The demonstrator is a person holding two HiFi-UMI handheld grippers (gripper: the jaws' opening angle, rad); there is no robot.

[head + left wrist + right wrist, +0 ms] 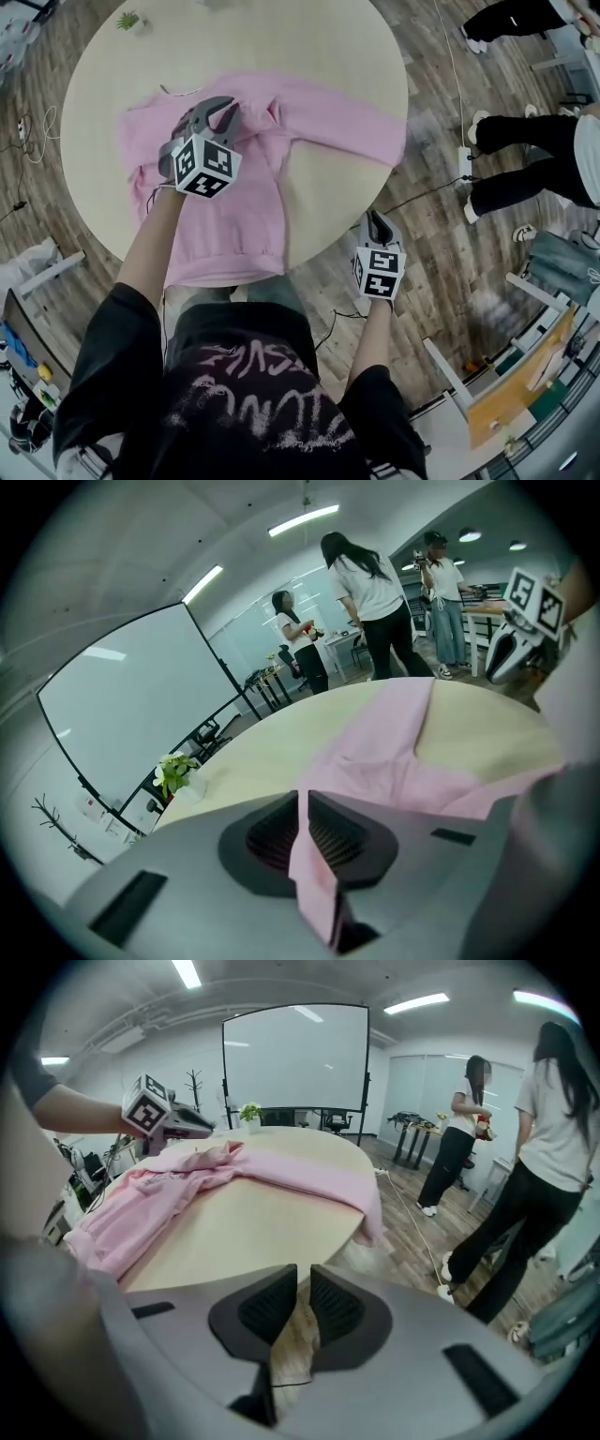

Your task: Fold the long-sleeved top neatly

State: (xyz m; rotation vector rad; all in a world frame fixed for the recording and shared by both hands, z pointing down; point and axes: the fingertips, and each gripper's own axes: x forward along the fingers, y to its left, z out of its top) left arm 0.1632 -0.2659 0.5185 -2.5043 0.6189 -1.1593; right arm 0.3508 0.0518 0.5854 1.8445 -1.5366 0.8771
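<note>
A pink long-sleeved top lies spread on the round beige table, its hem hanging over the near edge. One sleeve reaches toward the table's right rim. My left gripper is over the top's upper left part, near the collar. In the left gripper view a fold of the pink top runs up between the pads, and the left gripper is shut on it. My right gripper hangs off the table's right front edge above the floor. Seen from its own view, the right gripper is slightly open with only floor in the gap.
A small potted plant stands at the table's far left rim. People stand on the wooden floor to the right, near a power strip and cable. A whiteboard stands beyond the table. Shelving is at the lower right.
</note>
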